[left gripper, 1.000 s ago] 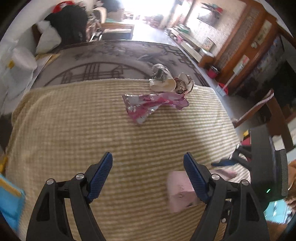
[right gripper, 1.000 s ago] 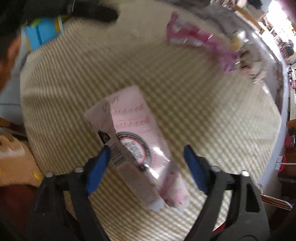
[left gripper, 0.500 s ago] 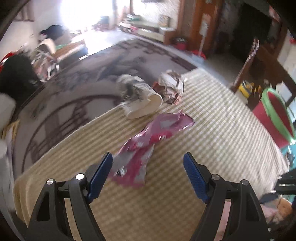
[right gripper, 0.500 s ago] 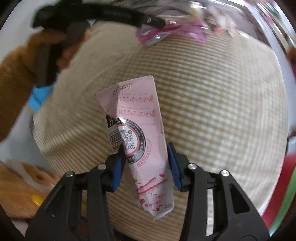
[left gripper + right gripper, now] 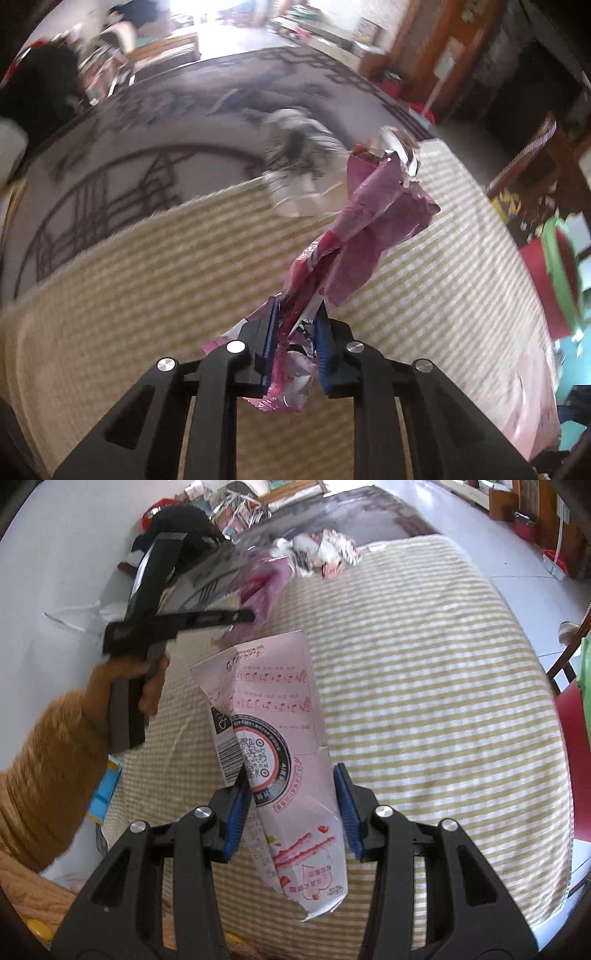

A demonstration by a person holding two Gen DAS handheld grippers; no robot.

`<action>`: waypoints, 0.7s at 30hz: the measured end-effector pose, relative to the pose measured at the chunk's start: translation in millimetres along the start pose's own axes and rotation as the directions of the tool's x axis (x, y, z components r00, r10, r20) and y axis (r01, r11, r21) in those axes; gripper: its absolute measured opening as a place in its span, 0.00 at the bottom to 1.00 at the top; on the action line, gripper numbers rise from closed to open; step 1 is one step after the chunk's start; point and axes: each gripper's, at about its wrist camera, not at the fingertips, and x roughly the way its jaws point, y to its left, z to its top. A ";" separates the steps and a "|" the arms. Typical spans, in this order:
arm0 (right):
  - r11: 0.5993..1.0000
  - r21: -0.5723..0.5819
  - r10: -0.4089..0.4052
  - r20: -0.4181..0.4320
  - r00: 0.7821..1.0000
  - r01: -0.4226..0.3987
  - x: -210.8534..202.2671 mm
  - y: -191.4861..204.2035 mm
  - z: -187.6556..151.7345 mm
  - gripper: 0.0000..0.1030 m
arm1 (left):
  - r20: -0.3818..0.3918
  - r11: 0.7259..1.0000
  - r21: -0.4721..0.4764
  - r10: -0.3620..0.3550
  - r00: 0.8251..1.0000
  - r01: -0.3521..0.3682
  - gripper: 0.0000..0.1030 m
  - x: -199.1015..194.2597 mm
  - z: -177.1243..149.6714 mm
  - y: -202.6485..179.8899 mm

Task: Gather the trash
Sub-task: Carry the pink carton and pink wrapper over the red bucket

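My left gripper (image 5: 295, 332) is shut on a crumpled pink foil wrapper (image 5: 369, 229) and holds it above the striped tablecloth (image 5: 147, 280). It also shows in the right wrist view (image 5: 243, 618), with the wrapper (image 5: 264, 587) blurred. My right gripper (image 5: 291, 794) is shut on a flattened pink carton (image 5: 273, 738) and holds it above the cloth (image 5: 424, 701). A crushed paper cup (image 5: 295, 158) and a crumpled wrapper ball (image 5: 400, 144) lie at the table's far edge, and show together in the right wrist view (image 5: 321, 554).
A red bin with a green rim (image 5: 557, 277) stands on the floor right of the table. A wooden chair (image 5: 532, 158) is beyond it. A patterned rug (image 5: 147, 122) covers the floor past the table's far edge.
My left gripper has closed on the pink foil wrapper and lifted it off the cloth. My right gripper stays shut on the carton and has turned a little.
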 end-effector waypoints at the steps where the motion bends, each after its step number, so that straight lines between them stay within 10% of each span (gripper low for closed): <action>1: 1.000 -0.006 0.001 0.003 1.000 -0.001 -4.4 -2.3 -0.9 0.42 | 0.011 1.000 -0.029 -0.002 1.000 0.002 0.15 -7.1 -10.6 2.3; 9: 0.999 -0.031 0.020 0.017 1.000 -0.020 -4.5 13.7 -4.2 0.42 | 0.004 0.981 -0.196 0.010 1.000 -0.009 0.15 -49.5 -79.9 11.6; 21: 0.998 -0.024 0.058 0.155 0.986 -0.055 -39.0 20.6 -11.8 0.42 | 0.134 0.980 -0.197 0.050 0.990 -0.023 0.15 -104.5 -100.4 -22.4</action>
